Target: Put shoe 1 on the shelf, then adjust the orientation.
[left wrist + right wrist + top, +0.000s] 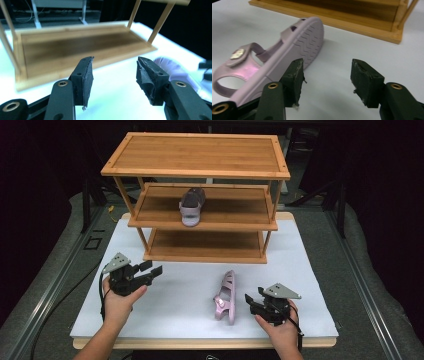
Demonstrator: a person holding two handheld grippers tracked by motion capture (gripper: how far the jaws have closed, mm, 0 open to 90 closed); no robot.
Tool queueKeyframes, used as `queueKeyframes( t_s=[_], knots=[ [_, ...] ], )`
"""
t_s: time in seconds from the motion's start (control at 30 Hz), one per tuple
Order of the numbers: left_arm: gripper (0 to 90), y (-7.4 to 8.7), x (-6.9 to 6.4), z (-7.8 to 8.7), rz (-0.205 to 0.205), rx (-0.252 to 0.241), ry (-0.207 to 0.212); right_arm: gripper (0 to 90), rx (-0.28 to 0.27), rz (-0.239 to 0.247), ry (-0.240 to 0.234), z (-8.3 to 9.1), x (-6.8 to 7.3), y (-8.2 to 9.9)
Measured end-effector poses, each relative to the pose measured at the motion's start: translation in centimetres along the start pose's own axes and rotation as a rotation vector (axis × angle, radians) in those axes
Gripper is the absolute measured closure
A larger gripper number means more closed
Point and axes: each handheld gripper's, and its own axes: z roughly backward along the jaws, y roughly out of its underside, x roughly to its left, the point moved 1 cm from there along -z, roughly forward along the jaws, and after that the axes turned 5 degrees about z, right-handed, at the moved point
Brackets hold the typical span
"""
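A pink sandal [225, 296] lies on its side on the white table top, sole facing right; in the right gripper view the pink sandal [274, 60] lies just left of the jaws. A matching sandal [192, 205] stands on the middle shelf of the bamboo rack [200, 170]. My right gripper [251, 301] is open, close to the right of the lying sandal, holding nothing. My left gripper [151, 268] is open at the left, in front of the rack's bottom shelf [75, 47]; the lying sandal [172, 68] shows blurred behind its right jaw.
The three-tier bamboo rack stands at the back of the white board [310, 270]. Its top and bottom shelves are bare. Grey floor mats and metal rails [55, 280] run along both sides of the table.
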Motion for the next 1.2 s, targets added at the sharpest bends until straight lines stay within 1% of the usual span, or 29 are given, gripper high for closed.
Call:
queueKeyframes(
  t_s=[0.07, 0.1, 0.13, 0.17, 0.2, 0.23, 0.27, 0.3, 0.33, 0.37, 0.47, 0.5, 0.53, 0.6, 0.67, 0.7, 0.77, 0.87, 0.97, 1.03, 1.1, 1.13, 1.2],
  knots=[
    [46.7, 1.4, 0.6, -0.2, 0.031, -0.010, -0.005, 44.5, -0.002, 0.011, -0.007, -0.1, 0.4, -0.1],
    [46.7, 2.0, 0.9, -0.4, 0.038, -0.006, -0.019, 44.5, -0.004, 0.011, -0.014, -0.2, 0.6, -0.2],
    [46.7, 2.5, 1.2, -0.6, 0.035, 0.021, -0.023, 44.5, -0.015, 0.010, -0.009, -0.3, 0.8, -0.2],
    [46.8, 2.9, 1.4, -0.8, 0.034, 0.040, -0.025, 44.5, -0.006, 0.014, -0.014, -0.3, 0.9, -0.3],
    [46.7, 3.2, 1.6, -0.9, 0.040, 0.049, -0.032, 44.5, -0.008, 0.014, -0.022, -0.3, 1.1, -0.4],
    [46.7, 3.6, 1.8, -1.2, 0.059, 0.070, -0.023, 44.4, -0.020, 0.014, -0.026, -0.3, 1.4, -0.6],
    [46.7, 3.6, 1.8, -1.2, 0.059, 0.070, -0.023, 44.4, -0.020, 0.014, -0.026, -0.3, 1.4, -0.6],
    [46.7, 3.7, 1.9, -1.3, 0.064, 0.084, -0.015, 44.3, -0.031, 0.016, -0.034, -0.3, 1.7, -0.8],
    [46.7, 3.8, 1.9, -1.4, 0.065, 0.089, -0.016, 44.3, -0.031, 0.016, -0.034, -0.3, 1.7, -0.8],
    [46.7, 3.9, 1.9, -1.7, 0.054, 0.113, -0.022, 44.2, -0.033, 0.018, -0.049, -0.3, 2.0, -1.0],
    [46.7, 4.1, 1.9, -1.9, 0.062, 0.119, -0.018, 44.3, -0.025, 0.029, -0.040, -0.2, 2.3, -1.1],
    [46.7, 4.2, 2.0, -2.0, 0.068, 0.131, -0.021, 44.3, -0.031, 0.036, -0.068, -0.3, 2.4, -1.1],
    [46.7, 4.2, 2.0, -2.0, 0.068, 0.131, -0.021, 44.3, -0.031, 0.036, -0.068, -0.3, 2.4, -1.1],
    [46.6, 4.4, 2.1, -2.1, 0.090, 0.136, -0.014, 44.3, -0.022, 0.032, -0.061, -0.4, 2.5, -1.1],
    [46.5, 4.4, 2.3, -2.1, 0.098, 0.136, -0.014, 44.3, -0.019, 0.033, -0.064, -0.6, 2.6, -1.1],
    [46.4, 4.4, 2.4, -2.1, 0.098, 0.134, -0.016, 44.1, -0.014, 0.028, -0.074, -0.8, 2.6, -1.1],
    [46.3, 4.4, 2.6, -2.1, 0.112, 0.136, -0.020, 44.1, -0.015, 0.027, -0.083, -0.9, 2.8, -1.2],
    [46.2, 4.5, 2.7, -2.2, 0.111, 0.149, -0.018, 44.1, -0.028, 0.025, -0.088, -0.8, 3.0, -1.3],
    [46.2, 4.6, 2.5, -2.3, 0.107, 0.152, -0.012, 43.0, 0.008, 0.060, -0.093, -1.4, 3.4, -1.2],
    [46.2, 4.6, 2.4, -2.3, 0.107, 0.151, -0.012, 43.2, 0.005, 0.066, -0.085, -1.5, 3.4, -1.1],
    [46.1, 4.6, 2.4, -2.2, 0.107, 0.153, -0.012, 43.1, 0.012, 0.054, -0.091, -1.4, 3.1, -1.1],
    [46.0, 4.6, 2.4, -2.2, 0.107, 0.153, -0.012, 43.2, 0.005, 0.053, -0.093, -1.3, 3.0, -1.0],
    [45.8, 4.6, 2.5, -2.2, 0.114, 0.155, -0.010, 43.3, 0.010, 0.045, -0.090, -1.2, 2.9, -1.0]
  ],
)
